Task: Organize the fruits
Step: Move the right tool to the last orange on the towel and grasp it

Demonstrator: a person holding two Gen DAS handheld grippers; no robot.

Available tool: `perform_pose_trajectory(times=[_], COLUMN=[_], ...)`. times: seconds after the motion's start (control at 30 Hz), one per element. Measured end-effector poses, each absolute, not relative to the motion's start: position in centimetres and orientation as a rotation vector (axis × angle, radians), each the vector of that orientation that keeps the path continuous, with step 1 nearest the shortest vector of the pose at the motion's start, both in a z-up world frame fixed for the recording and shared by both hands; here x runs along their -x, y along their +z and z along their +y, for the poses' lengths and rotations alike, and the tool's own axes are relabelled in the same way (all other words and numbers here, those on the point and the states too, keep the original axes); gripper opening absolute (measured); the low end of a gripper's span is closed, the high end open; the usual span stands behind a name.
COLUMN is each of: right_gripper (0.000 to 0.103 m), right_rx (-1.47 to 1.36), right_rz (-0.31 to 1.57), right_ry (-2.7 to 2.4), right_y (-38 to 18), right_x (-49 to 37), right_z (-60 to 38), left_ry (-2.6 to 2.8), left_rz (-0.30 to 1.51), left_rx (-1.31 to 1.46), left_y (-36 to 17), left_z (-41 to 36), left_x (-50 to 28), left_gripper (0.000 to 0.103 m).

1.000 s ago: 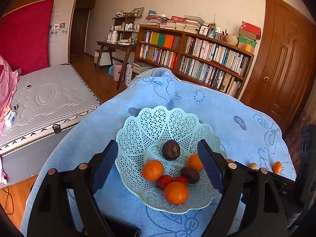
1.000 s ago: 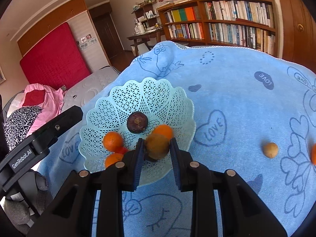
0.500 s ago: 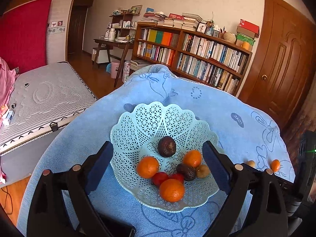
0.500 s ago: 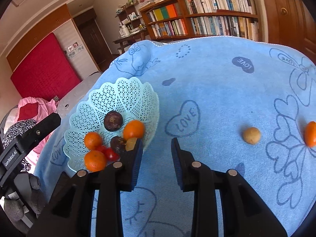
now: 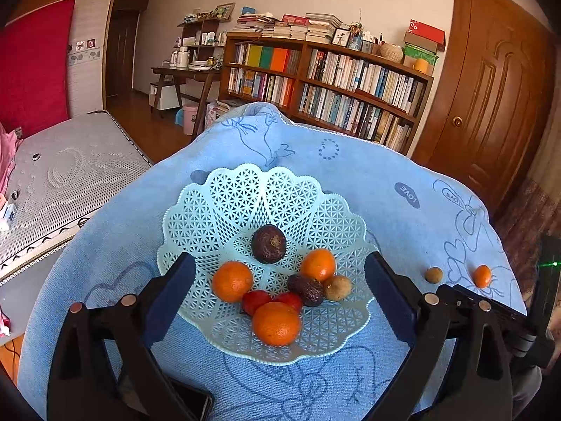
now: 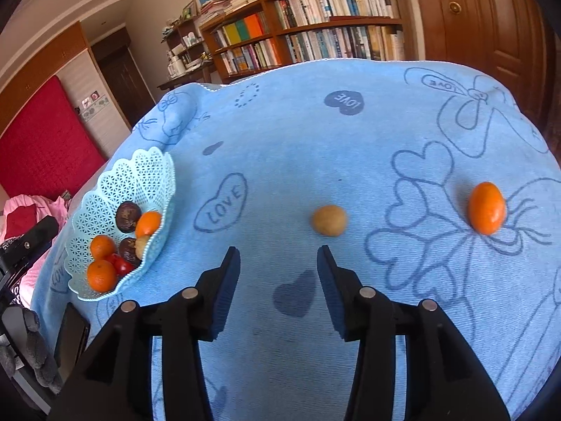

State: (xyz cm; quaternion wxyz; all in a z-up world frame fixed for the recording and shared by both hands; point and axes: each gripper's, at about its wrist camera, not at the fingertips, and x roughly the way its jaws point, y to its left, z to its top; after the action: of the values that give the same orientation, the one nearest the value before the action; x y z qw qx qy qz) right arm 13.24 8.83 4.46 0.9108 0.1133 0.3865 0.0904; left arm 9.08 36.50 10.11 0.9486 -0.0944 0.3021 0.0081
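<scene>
- The small tan fruit lies on the blue towel just above centre of the right wrist view, apart from everything; an orange kumquat-like fruit lies well to its right, near the frame's right edge
- The right gripper sits just below the tan fruit, its jaws parted moderately and holding nothing; the fruit lies a little right of the gap's line
- The lattice basket is at the left edge of that view, holding oranges, two dark fruits, red ones and a tan one
- In the left wrist view the same basket fills the centre, and the left gripper is spread wide and empty, its fingers flanking the near rim without clearly touching it
- Step in hand, as I judge it: fetching the next loose fruit, with two left on the towel
- Next move calls for easing forward and slightly right, so the jaws straddle the tan fruit, then closing gently, since a round fruit may roll
</scene>
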Motion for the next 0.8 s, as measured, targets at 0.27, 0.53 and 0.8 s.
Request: perform_pose_trajectory(times=[0.27, 0.53, 0.8], right_gripper=[0.052, 0.052, 0.052], right_rx=[-0.26, -0.297, -0.286], right_rz=[0.784, 0.769, 0.785], right_ry=[0.035, -0.113, -0.144], right_y=[4.0, 4.1, 3.6], right_x=[-12.6, -13.3, -16.3], right_z=[2.8, -2.5, -4.1], left_ry=[-0.013, -0.041, -0.061], left_rz=[0.638, 0.654, 0.661], left_rx=[0.162, 0.136, 0.109], left_y=[9.4, 9.0, 9.0], left_z=[34.6, 33.1, 31.8], left_x=[-9.1, -9.1, -9.0], left_gripper=[0.1, 0.1, 0.1])
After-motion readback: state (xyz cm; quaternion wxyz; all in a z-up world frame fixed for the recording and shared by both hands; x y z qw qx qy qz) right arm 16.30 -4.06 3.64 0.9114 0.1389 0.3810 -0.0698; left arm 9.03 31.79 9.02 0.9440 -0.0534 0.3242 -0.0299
